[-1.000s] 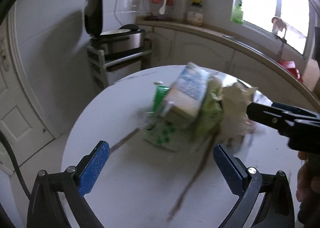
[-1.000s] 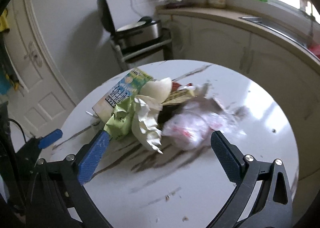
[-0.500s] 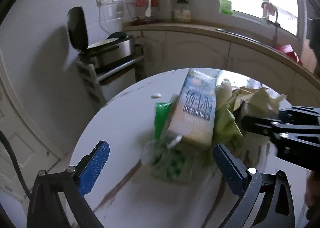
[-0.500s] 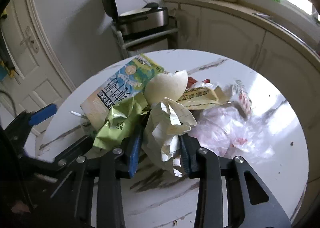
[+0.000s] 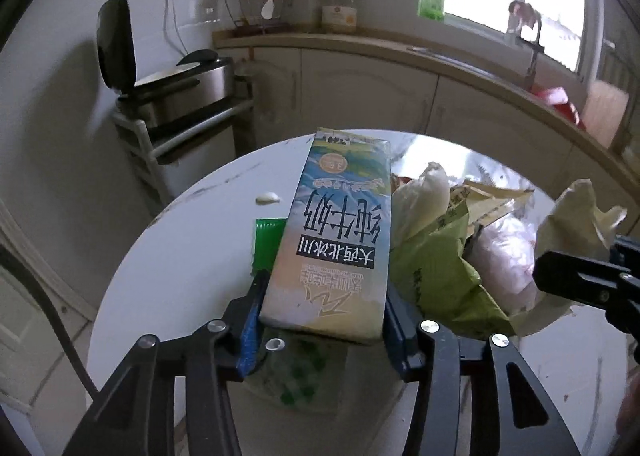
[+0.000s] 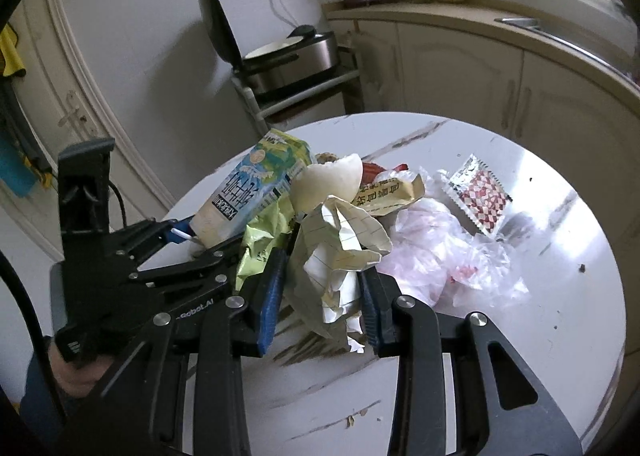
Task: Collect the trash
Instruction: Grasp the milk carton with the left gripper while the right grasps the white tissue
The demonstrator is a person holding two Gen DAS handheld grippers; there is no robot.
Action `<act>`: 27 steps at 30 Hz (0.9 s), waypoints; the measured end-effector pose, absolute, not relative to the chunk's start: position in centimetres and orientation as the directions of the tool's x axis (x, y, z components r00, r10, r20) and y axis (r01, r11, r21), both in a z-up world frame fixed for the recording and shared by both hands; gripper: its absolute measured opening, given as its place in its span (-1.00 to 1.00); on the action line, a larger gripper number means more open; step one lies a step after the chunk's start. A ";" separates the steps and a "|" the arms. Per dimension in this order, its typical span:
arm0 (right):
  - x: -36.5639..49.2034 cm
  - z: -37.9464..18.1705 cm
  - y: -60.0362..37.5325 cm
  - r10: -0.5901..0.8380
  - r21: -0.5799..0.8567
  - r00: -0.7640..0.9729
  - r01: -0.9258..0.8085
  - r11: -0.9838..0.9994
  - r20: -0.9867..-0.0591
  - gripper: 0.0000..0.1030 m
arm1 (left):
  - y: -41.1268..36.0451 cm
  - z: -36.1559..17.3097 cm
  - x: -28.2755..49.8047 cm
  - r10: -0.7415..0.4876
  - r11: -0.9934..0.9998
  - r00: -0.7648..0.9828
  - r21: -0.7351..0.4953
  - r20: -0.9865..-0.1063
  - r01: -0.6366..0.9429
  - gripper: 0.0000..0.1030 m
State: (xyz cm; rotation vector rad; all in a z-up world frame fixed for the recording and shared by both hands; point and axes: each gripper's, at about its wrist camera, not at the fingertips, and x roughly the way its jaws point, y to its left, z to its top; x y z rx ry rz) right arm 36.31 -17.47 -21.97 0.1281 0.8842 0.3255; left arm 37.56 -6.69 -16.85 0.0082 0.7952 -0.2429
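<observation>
From the left wrist camera, we see our left gripper (image 5: 322,316) closed on the near end of a milk carton (image 5: 340,240), one blue pad pressed to each long side. The carton's long axis runs straight away from us, in line with the fingers, its far end pointing across the round white table (image 5: 180,256) toward the kitchen cabinets. Its printed face looks upward, with the lettering upside down to us. Just to its right sits the rest of the trash: a green wrapper (image 5: 436,280) touching the carton, then a pale plastic bag (image 5: 504,256).

From the right wrist camera, our right gripper (image 6: 320,296) is clamped on a crumpled sheet of lined paper (image 6: 340,252), which stands roughly upright between the pads, directly ahead. The carton lies to the left, angled up and away, held by the left gripper. A patterned sachet (image 6: 480,195) lies apart, to the right and nearer our right gripper, so we judge that arm suits it.
</observation>
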 end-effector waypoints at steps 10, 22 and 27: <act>34.3 -20.8 -19.0 0.348 0.271 0.614 -0.219 0.937 -0.708 -0.37 | -3.4 -16.1 34.7 -0.225 0.974 0.733 -0.131 -0.641 0.185 -0.10; 30.7 -17.7 -23.0 0.323 0.284 0.692 -0.176 0.943 -0.645 -0.37 | -5.0 -13.0 27.3 -0.310 0.950 0.784 -0.154 -0.537 0.270 -0.10; 28.2 -16.6 -26.3 0.281 0.284 0.730 -0.124 0.951 -0.623 -0.37 | -8.3 -12.3 24.7 -0.386 0.920 0.764 -0.148 -0.517 0.364 -0.10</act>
